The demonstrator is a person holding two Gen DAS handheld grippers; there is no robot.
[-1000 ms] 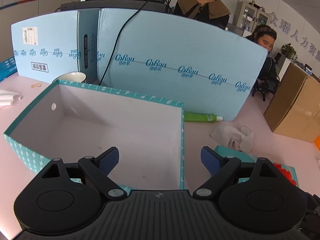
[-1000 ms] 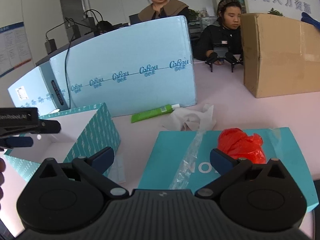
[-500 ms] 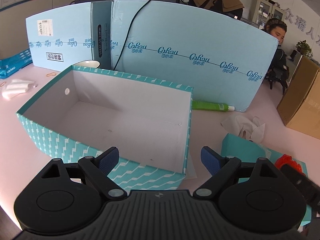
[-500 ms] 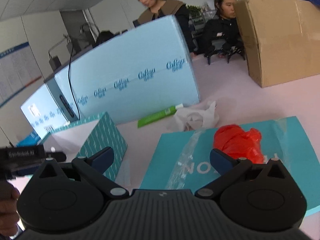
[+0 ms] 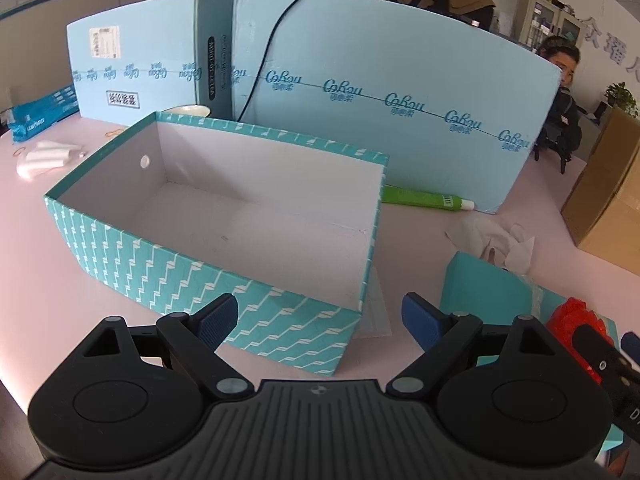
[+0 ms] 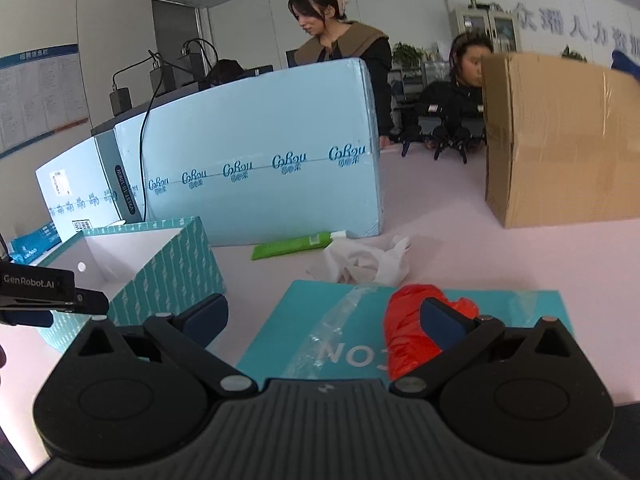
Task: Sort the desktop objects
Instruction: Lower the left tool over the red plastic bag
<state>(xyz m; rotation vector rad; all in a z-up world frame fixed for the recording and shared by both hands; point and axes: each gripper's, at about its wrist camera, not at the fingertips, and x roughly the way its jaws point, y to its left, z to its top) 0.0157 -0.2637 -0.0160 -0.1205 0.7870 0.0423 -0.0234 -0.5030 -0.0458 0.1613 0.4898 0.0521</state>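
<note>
An open teal patterned box (image 5: pixel 120 256) with a bare white inside stands on the pink table; its near right corner sits just past my left gripper (image 5: pixel 320 320), which is open and holds nothing. The box (image 6: pixel 168 276) also shows at the left of the right wrist view. My right gripper (image 6: pixel 324 316) is open over a flat teal lid (image 6: pixel 304 328) that carries a crumpled red plastic bag (image 6: pixel 404 328) and a strip of clear wrap (image 6: pixel 340 312). Beyond lie a green tube (image 6: pixel 292 246) and crumpled white tissue (image 6: pixel 368 260).
Large light-blue cartons (image 5: pixel 400 88) wall off the back of the table. A brown cardboard box (image 6: pixel 560 140) stands at the right. White tissue (image 5: pixel 44 156), rubber bands and a blue pack (image 5: pixel 40 112) lie at the far left. Two people sit behind the cartons.
The left gripper has pulled back from over the box, so the whole box now shows ahead of it. The right gripper has drifted right and rolled a little; the red bag now sits by its right finger.
</note>
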